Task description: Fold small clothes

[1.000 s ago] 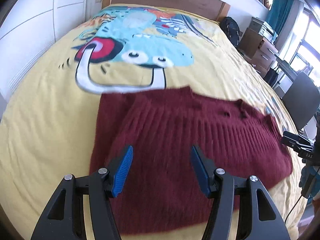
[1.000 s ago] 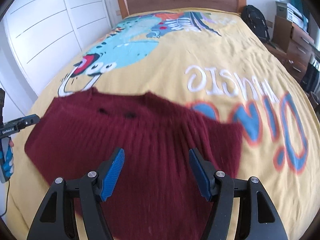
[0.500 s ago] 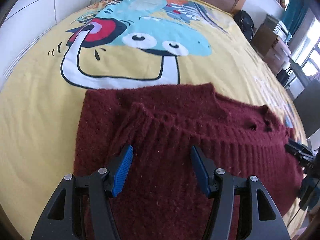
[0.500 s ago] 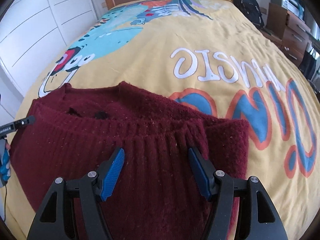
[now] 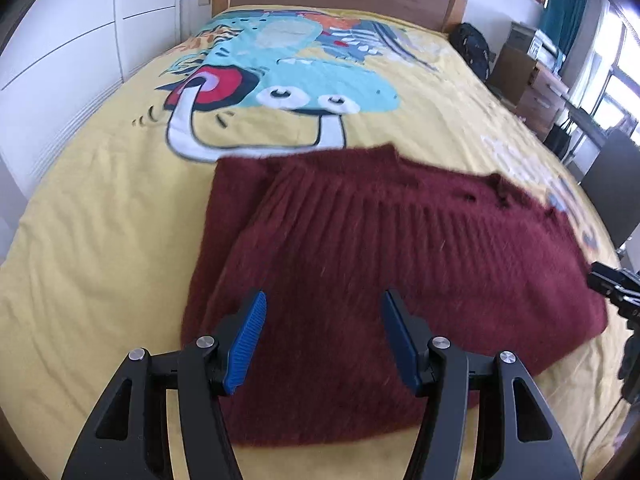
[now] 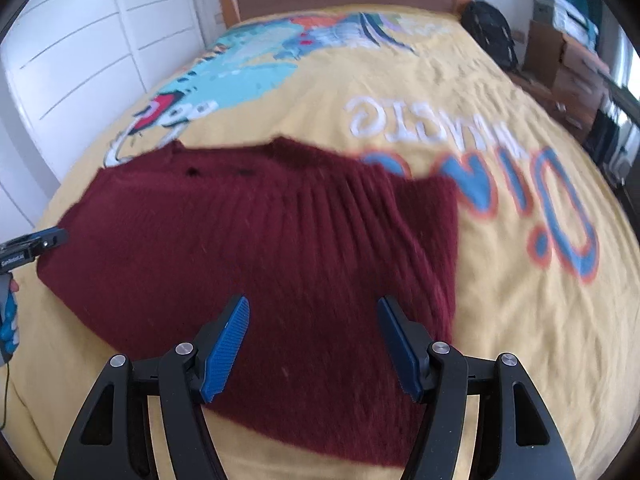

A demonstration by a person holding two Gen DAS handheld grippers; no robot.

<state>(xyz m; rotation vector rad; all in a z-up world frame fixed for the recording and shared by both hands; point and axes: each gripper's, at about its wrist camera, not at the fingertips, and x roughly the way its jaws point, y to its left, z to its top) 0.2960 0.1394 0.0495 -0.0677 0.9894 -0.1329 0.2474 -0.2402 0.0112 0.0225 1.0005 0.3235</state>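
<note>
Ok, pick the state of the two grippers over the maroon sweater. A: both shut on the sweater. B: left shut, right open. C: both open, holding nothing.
C: the left gripper and right gripper both show spread fingers, with the maroon sweater lying uncaught between them.

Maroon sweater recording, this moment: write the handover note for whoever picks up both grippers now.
Left hand-held gripper: open, empty, above the sweater's near left part.
Right hand-held gripper: open, empty, above its near right part.
Maroon sweater: lies on the yellow bedspread, spread wide, one layer already lying over another; neither gripper grips it.
Done: at least one fold appears made.
Left: probably fold it smaller, then tidy the edges.
</note>
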